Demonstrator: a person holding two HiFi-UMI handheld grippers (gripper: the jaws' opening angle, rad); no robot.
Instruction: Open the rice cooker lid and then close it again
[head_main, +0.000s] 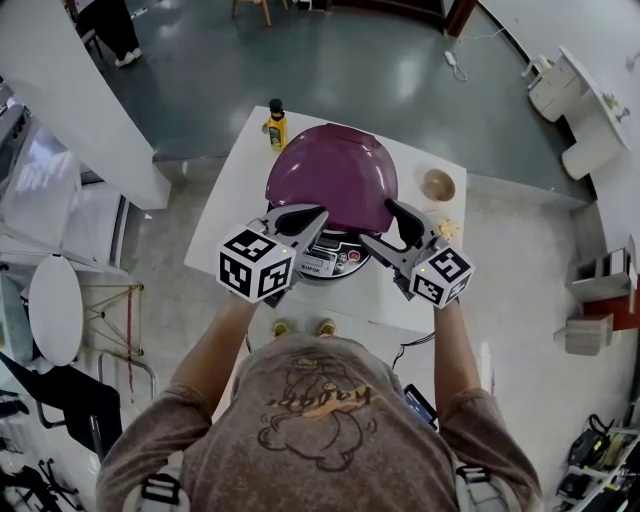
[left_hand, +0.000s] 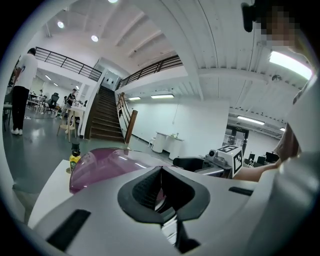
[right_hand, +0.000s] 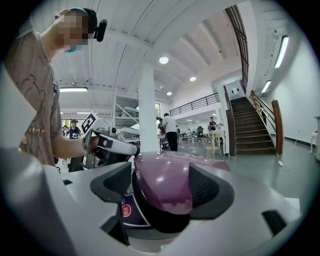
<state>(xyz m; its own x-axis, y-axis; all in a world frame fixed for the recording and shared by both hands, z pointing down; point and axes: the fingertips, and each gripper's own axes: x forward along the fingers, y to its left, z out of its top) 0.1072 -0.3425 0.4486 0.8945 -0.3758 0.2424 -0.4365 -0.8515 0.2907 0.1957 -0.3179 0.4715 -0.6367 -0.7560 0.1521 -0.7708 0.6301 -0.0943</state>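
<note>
The yellow bottle (head_main: 276, 125) with a dark cap stands upright at the far left corner of the white table (head_main: 230, 210), just beside the back of the rice cooker (head_main: 330, 262). In my left gripper view the bottle (left_hand: 74, 157) shows past the left edge of the purple lid (left_hand: 100, 165).

My left gripper (head_main: 305, 215) sits at the front left edge of the lid (head_main: 335, 170). Its fingers are clenched: in the left gripper view the left gripper (left_hand: 161, 172) has its two black pads meeting at the tips, with nothing caught between them. Only a sliver of purple and white shows through the gap lower down.

The rice cooker stands in the middle of the table, its control panel facing me and its domed purple lid covering the top. I cannot tell whether the lid is fully latched.

My right gripper (head_main: 403, 215) is at the lid's front right edge, across from the left one. Its fingers are released and spread wide. In the right gripper view the right gripper (right_hand: 162, 182) frames the lid (right_hand: 165, 197) between its pads, and neither pad presses on it. The cooker's front label shows low down by the left pad.

Farther right, a small brown bowl (head_main: 438, 184) rests on the table, apart from the cooker.
</note>
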